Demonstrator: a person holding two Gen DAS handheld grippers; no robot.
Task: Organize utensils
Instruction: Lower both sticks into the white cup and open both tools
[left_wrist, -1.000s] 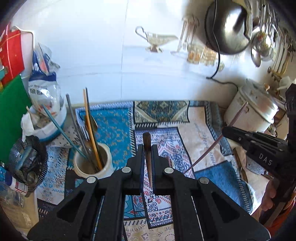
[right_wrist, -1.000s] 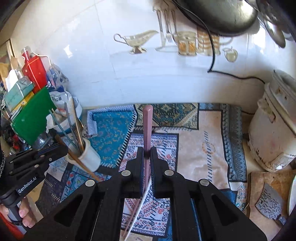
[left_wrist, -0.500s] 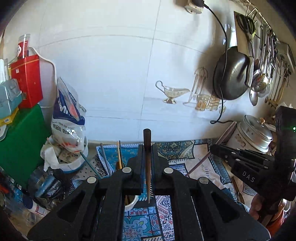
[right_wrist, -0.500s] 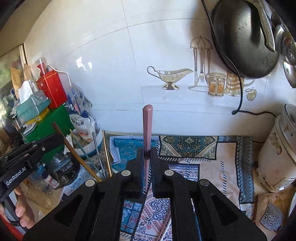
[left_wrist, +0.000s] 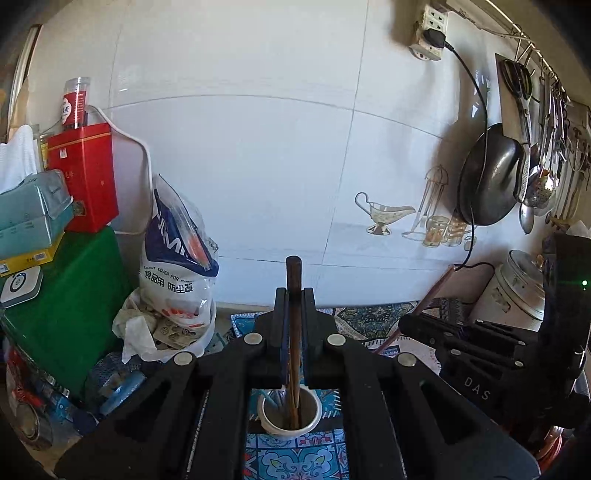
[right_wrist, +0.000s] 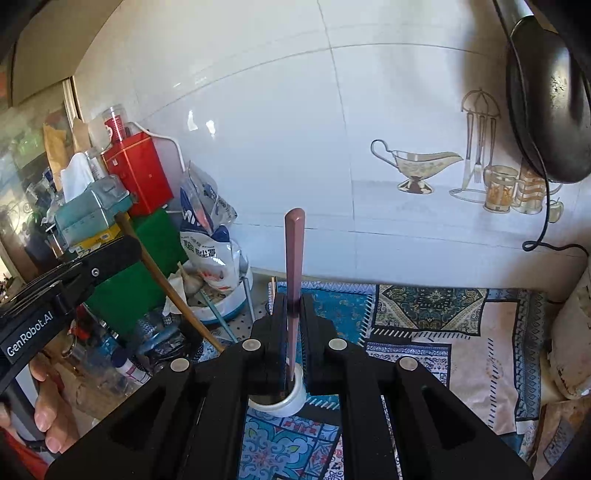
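Observation:
My left gripper (left_wrist: 294, 306) is shut on a dark brown chopstick (left_wrist: 294, 280), held upright, its lower end inside the white utensil cup (left_wrist: 290, 424) on the patterned mat. My right gripper (right_wrist: 294, 310) is shut on a pink chopstick (right_wrist: 294, 251), also upright, its lower end at the rim of the same white cup (right_wrist: 288, 402). The cup holds other sticks. The right gripper shows in the left wrist view (left_wrist: 476, 350) with its pink chopstick (left_wrist: 436, 291). The left gripper shows in the right wrist view (right_wrist: 74, 277) with its brown chopstick (right_wrist: 166, 284).
Boxes, a red tin (left_wrist: 85, 177), a green board (right_wrist: 147, 258) and a plastic bag (left_wrist: 177, 258) crowd the left side. A black pan (left_wrist: 487, 177) and utensils hang on the tiled wall. A rice cooker (left_wrist: 517, 291) stands at the right.
Both grippers have tilted up and moved over the white cup. The chopsticks now stand upright with their lower ends in or at the cup.

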